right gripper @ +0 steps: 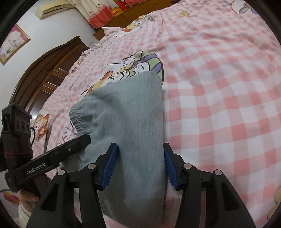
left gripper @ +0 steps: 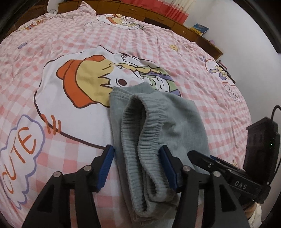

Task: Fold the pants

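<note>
Grey sweatpants (left gripper: 158, 122) lie folded into a narrow bundle on a bed covered by a pink-and-white checked sheet (left gripper: 52, 43). The bundle rests partly over a large cartoon print (left gripper: 84, 82) of a figure in an orange hat, with its far edge on that print and its near end running under the cameras.

The left gripper (left gripper: 137, 168) sits at the near end of the pants, its blue pads standing apart on either side of the ribbed elastic waistband (left gripper: 140, 131). The pads are just beside the cloth, not squeezing it. The waistband folds over itself, forming an open loop.

The right gripper (right gripper: 140, 164) straddles the smooth side of the pants (right gripper: 131, 114), jaws parted. Its left pad is close against the fabric; its right pad sits at the folded right edge. No pinch shows.

The two tools are near each other, and each shows in the other's view. To the right of the pants, the sheet lies open and flat. Beyond the far side of the bed stand wooden cabinets (left gripper: 149, 14).
</note>
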The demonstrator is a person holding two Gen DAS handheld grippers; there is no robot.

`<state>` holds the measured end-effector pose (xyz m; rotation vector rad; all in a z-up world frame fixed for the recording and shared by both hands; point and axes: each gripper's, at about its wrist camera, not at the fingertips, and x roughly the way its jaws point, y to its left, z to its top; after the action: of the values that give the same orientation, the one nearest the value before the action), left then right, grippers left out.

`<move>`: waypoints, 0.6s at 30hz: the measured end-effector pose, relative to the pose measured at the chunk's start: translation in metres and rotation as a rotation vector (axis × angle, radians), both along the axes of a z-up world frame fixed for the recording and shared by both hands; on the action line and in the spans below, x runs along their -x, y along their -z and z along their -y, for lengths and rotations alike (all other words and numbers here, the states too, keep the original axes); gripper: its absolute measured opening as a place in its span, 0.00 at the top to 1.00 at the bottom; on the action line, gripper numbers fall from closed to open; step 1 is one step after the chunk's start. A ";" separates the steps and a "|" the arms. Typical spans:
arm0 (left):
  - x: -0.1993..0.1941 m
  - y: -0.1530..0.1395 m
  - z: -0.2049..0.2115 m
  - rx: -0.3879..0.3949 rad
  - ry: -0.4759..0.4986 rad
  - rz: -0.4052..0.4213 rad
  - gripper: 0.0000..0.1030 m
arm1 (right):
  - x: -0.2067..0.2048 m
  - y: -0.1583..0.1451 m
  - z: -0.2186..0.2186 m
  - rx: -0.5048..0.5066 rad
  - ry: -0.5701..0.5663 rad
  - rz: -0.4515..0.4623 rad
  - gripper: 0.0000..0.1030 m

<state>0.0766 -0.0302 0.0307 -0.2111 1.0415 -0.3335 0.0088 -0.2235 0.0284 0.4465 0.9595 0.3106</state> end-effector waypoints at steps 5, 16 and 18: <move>-0.002 0.000 -0.003 0.025 -0.007 -0.013 0.44 | -0.006 0.001 0.000 -0.024 -0.027 -0.005 0.49; 0.007 -0.017 0.005 0.024 0.040 0.039 0.67 | -0.002 -0.007 -0.001 -0.039 -0.055 0.054 0.79; 0.012 -0.028 0.002 0.034 0.044 0.064 0.67 | 0.004 -0.018 -0.009 0.008 -0.057 0.092 0.79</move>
<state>0.0648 -0.0319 0.0591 -0.2072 0.9790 -0.3954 0.0051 -0.2148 0.0464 0.3946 0.8839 0.3755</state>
